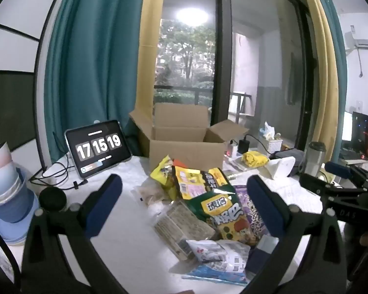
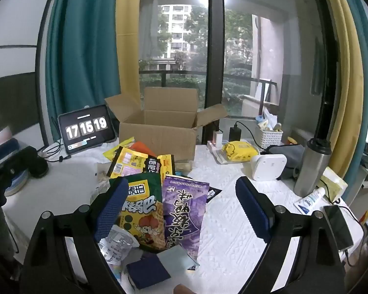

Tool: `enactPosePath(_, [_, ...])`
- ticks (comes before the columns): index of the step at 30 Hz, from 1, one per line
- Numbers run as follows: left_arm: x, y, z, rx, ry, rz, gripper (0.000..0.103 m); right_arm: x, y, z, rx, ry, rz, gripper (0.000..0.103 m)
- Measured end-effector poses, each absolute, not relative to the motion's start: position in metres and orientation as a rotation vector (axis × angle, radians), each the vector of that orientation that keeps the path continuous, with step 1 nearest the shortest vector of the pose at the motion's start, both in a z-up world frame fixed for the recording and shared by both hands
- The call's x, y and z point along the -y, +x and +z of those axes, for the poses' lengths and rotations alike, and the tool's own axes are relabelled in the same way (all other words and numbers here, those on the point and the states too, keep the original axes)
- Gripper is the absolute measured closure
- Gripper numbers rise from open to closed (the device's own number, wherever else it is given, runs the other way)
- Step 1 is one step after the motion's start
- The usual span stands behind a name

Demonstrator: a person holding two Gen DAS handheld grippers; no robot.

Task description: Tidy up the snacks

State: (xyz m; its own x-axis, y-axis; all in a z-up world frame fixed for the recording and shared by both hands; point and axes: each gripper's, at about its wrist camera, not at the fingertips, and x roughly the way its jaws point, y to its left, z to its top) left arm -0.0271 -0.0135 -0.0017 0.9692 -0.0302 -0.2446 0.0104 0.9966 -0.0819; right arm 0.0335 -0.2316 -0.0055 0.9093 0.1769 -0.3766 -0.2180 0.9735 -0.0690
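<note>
My left tool [image 1: 184, 203] hangs with its jaws wide apart and nothing in them, above the snack pile on the table [image 1: 125, 240]; ahead of it lies the green bag [image 1: 219, 210]. Beyond stands the open box [image 1: 186, 144]. My right tool [image 2: 181, 205] is equally spread and empty, the purple bag [image 2: 184, 210] just under it. The slick, overlapping bags worry me: closing on one could drag its neighbour along or let it slip.
</note>
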Motion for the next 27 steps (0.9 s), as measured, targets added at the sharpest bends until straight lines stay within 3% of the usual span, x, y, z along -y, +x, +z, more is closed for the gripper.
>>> enactPosePath(27, [0.018, -0.0285, -0.0039, -0.256, -0.08, -0.024, 0.0, 0.235, 0.032, -0.0077, -0.379, -0.111, 0.205, 0.012])
